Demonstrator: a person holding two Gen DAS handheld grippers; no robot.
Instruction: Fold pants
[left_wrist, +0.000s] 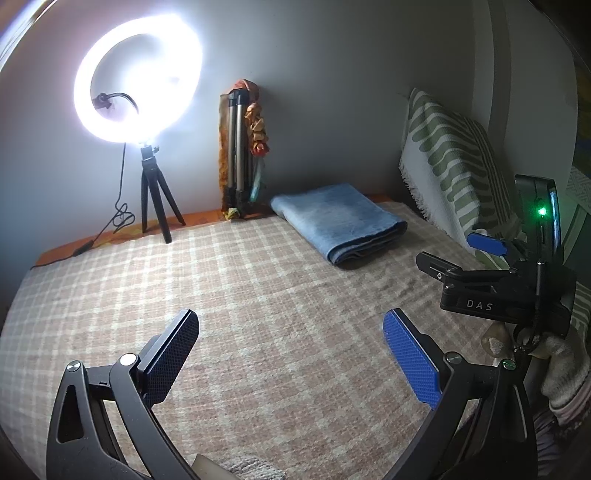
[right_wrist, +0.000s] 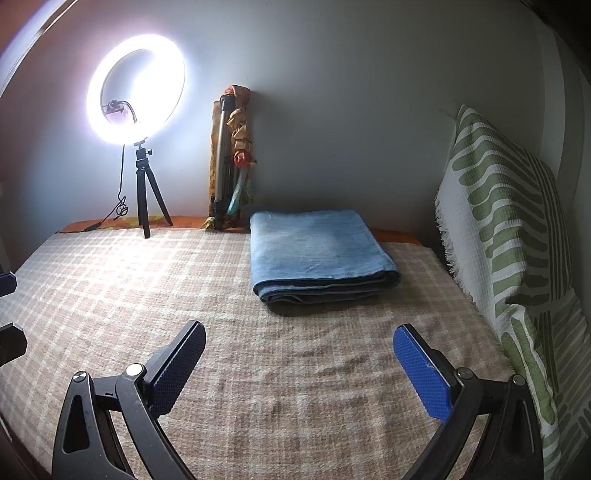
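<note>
The blue denim pants (right_wrist: 317, 254) lie folded into a neat rectangle on the checked beige bedspread (right_wrist: 147, 280), near the far wall; they also show in the left wrist view (left_wrist: 338, 221). My left gripper (left_wrist: 290, 326) is open and empty, hovering over bare bedspread in front of the pants. My right gripper (right_wrist: 299, 339) is open and empty, just short of the pants' near folded edge. In the left wrist view the right gripper's black body shows at the right, its fingertips (left_wrist: 484, 242) spread apart.
A lit ring light on a small black tripod (right_wrist: 142, 192) stands at the back left, its cable trailing along the bed edge. A folded tripod with cloth (right_wrist: 229, 162) leans on the wall. A green-striped cushion (right_wrist: 506, 229) lines the right side.
</note>
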